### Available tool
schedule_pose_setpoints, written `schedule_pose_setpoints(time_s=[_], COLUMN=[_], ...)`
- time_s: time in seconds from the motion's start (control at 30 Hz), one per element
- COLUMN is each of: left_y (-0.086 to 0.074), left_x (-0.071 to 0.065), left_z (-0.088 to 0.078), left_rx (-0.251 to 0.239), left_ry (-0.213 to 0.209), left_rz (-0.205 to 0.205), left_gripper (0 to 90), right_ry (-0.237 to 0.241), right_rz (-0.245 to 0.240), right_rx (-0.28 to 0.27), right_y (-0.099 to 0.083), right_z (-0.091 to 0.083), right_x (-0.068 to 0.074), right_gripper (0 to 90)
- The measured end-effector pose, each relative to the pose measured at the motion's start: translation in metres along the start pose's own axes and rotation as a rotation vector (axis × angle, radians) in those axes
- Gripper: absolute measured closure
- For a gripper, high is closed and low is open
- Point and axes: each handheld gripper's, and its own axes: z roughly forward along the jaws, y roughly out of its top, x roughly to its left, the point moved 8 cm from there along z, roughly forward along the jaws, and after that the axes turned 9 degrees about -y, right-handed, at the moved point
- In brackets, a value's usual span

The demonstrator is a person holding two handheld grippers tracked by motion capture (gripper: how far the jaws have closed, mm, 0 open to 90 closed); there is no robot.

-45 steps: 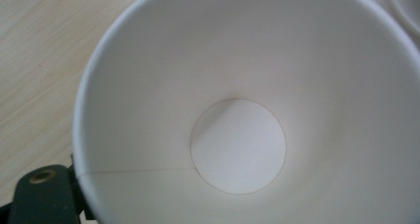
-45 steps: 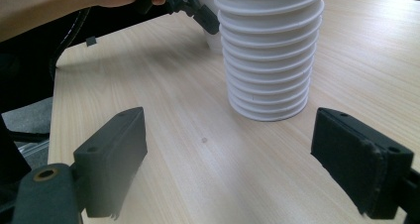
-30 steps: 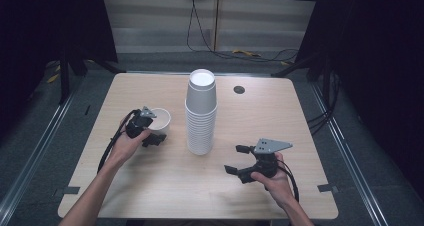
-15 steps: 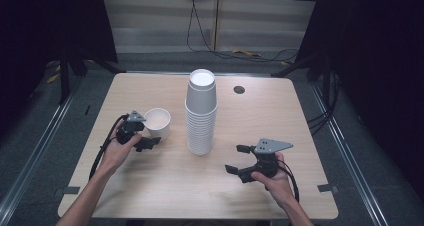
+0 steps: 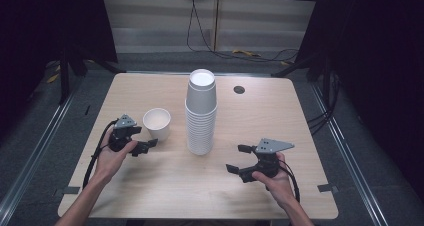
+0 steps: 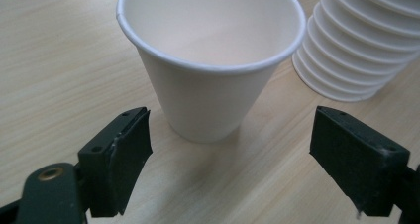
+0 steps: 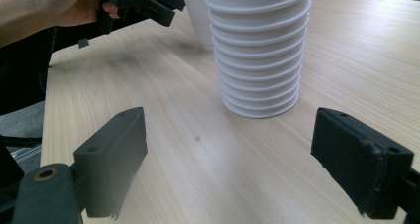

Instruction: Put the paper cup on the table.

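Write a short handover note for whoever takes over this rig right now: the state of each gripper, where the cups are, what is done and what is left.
Left gripper: open, holding nothing, jaws short of the single cup.
Right gripper: open, empty, pointing at the cup stack from a gap away.
Single cup stands upright on the table, left of the stack and apart from it.
Done: one cup stands separate from the stack.
Left: probably to pull further cups off the stack, one by one.

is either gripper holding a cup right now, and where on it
Nothing is held. The left gripper is open, just short of the single cup; the right gripper is open over bare table.
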Motion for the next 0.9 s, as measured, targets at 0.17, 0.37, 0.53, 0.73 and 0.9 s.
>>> schedule_pose_setpoints(time_s=[0.17,0.37,0.53,0.73,0.9], left_y=[-0.001,0.0,-0.001,-0.002,-0.002], left_x=[-0.01,-0.026,-0.038,-0.053,-0.066], left_z=[-0.007,-0.007,-0.008,-0.013,-0.015], left_rx=[-0.048,-0.077,-0.081,-0.105,-0.128], left_ry=[-0.021,-0.069,-0.084,-0.105,-0.12], left_rz=[0.009,0.017,0.026,0.018,0.013], left_gripper=[15.7,15.7,15.7,15.8,15.7], right_ry=[-0.006,-0.011,-0.011,-0.014,-0.014], right_rz=[0.006,0.008,0.011,0.012,0.012], right_rx=[-0.001,0.0,0.002,0.002,0.001], right_y=[0.0,0.0,-0.001,-0.001,-0.001], right_z=[-0.001,0.0,-0.001,-0.001,0.0], right_x=[-0.002,-0.002,-0.003,-0.003,-0.003], right_gripper=[13.8,13.8,13.9,13.9,13.9])
